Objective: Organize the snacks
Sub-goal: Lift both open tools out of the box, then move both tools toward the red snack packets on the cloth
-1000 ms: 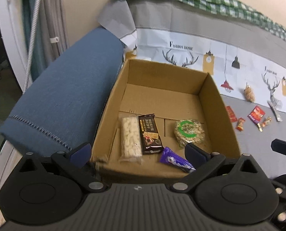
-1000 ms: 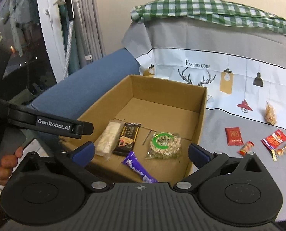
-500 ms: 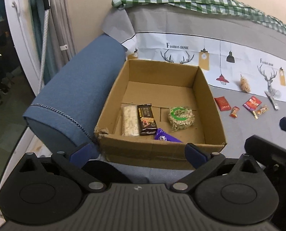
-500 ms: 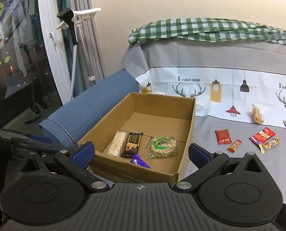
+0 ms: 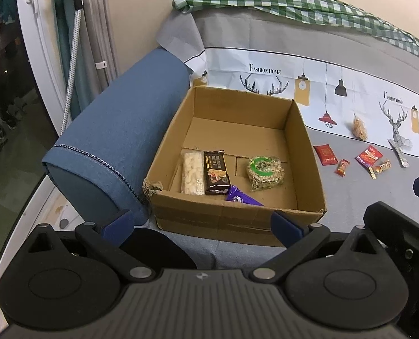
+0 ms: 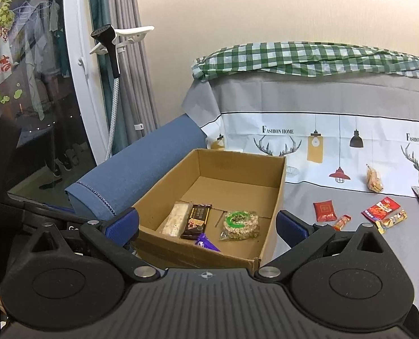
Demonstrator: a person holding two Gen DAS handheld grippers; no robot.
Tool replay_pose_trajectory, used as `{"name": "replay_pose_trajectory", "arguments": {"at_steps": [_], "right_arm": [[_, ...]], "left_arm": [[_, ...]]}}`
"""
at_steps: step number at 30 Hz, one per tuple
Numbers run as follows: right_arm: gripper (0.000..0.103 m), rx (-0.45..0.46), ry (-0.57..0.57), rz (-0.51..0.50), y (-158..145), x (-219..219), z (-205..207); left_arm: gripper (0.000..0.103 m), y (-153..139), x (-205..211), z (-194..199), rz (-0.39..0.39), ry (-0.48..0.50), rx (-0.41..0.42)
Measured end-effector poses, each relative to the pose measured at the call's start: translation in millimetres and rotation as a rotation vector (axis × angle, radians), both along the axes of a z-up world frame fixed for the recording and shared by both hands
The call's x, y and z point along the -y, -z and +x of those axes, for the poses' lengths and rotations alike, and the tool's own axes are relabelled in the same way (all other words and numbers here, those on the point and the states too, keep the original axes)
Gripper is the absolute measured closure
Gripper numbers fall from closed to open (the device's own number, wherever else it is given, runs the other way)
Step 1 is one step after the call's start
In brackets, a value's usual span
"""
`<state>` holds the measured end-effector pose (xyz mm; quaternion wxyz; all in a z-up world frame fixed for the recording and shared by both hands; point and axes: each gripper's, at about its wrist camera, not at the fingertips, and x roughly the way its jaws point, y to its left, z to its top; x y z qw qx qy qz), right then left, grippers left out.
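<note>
1. We hold the left gripper [image 5: 202, 223] short of the near wall of the cardboard box [image 5: 237, 220]; its jaws are spread wide and grip nothing.
2. We hold the right gripper [image 6: 208, 226] just as wide, also empty, in front of the same box.
3. The box sits on a grey printed cover [image 5: 350, 197], touching a blue armrest [image 5: 119, 141] on its left side.
4. Inside, along the near wall, we note a pale rice bar [image 5: 192, 173], a dark chocolate bar [image 5: 216, 172] touching it, a purple wrapper [image 5: 242, 197] partly hidden by the wall, and a round green-labelled snack [image 5: 266, 173].
5. Loose on the cover to the right of the box: a red packet [image 5: 325, 154], a small orange candy [image 5: 342, 167], a red-and-blue packet [image 5: 369, 155], a gold candy [image 5: 380, 168], a bag of crackers [image 5: 359, 127] and a silver sachet [image 5: 398, 152].
</note>
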<state>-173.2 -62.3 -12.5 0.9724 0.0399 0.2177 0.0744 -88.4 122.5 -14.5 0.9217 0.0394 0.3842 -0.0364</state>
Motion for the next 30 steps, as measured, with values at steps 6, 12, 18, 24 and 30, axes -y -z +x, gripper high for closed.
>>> {"name": "replay_pose_trajectory", "arguments": {"at_steps": [6,12,18,24,30], "right_arm": [[0.001,-0.001,0.005,0.007,0.3,2.0,0.9],[0.001,-0.007,0.016,0.026,2.7,7.1,2.9],[0.001,-0.015,0.032,0.053,7.3,14.3,5.7],[0.001,-0.023,0.053,0.087,15.6,29.6,9.2],[0.001,-0.036,0.102,0.111,22.7,53.5,14.9]], "left_arm": [[0.000,-0.8,0.7,-0.2,0.002,0.001,0.000],[0.000,-2.4,7.0,0.1,0.012,0.001,-0.001],[0.000,-4.0,18.0,3.3,0.040,0.008,0.004],[0.000,-6.8,37.4,14.6,0.040,0.025,0.001],[0.000,-9.1,68.4,28.7,0.066,0.065,0.029]]}}
